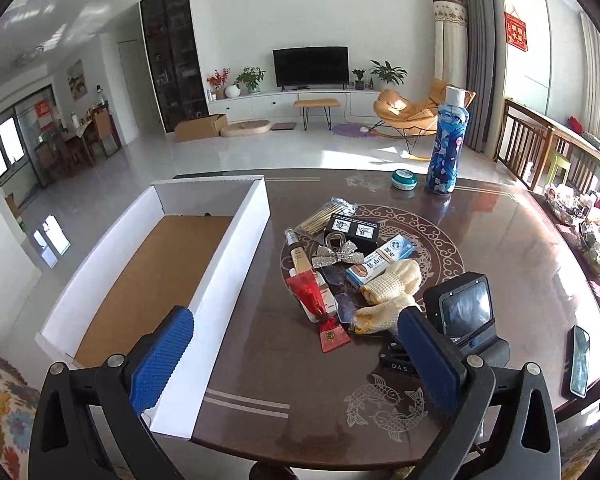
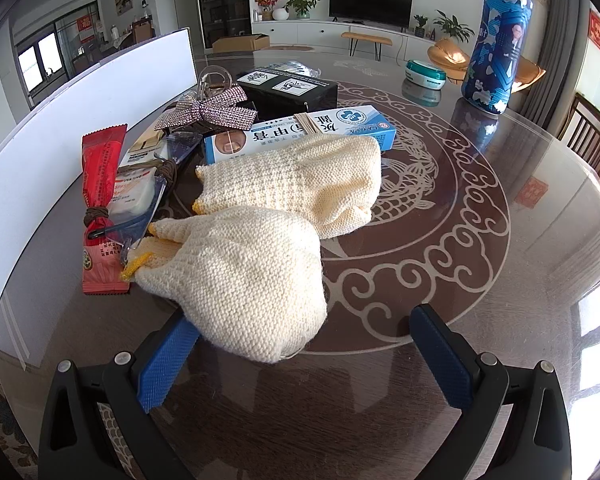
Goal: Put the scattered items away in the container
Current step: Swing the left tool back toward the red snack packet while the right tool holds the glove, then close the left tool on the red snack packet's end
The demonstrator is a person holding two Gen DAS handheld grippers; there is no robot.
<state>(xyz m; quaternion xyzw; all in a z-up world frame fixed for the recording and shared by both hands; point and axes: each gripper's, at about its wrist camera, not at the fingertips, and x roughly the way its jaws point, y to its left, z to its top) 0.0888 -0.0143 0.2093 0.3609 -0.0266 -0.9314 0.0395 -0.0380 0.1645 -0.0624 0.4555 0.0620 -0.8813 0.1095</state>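
A white box [image 1: 236,256] with a brown cardboard floor, nothing inside, sits on the left of the table. Right of it lies a pile: two cream knitted gloves [image 2: 256,276], a red sachet [image 2: 100,184], a blue-white carton [image 2: 300,132], a rhinestone bow clip [image 2: 212,112], a black box [image 2: 288,88], glasses [image 2: 160,188] and a tube [image 1: 298,256]. My left gripper [image 1: 296,316] is open, hanging over the table's near edge with one finger over the box. My right gripper [image 2: 304,320] is open and low, with the nearest glove's fingertip end between its fingers.
A tall blue bottle [image 1: 446,148] and a teal tin [image 1: 404,179] stand at the table's far side. A phone [image 1: 579,360] lies near the right edge. The glass-topped table [image 2: 480,280] is bare to the right of the pile. A basket of items [image 1: 588,224] lies off the right.
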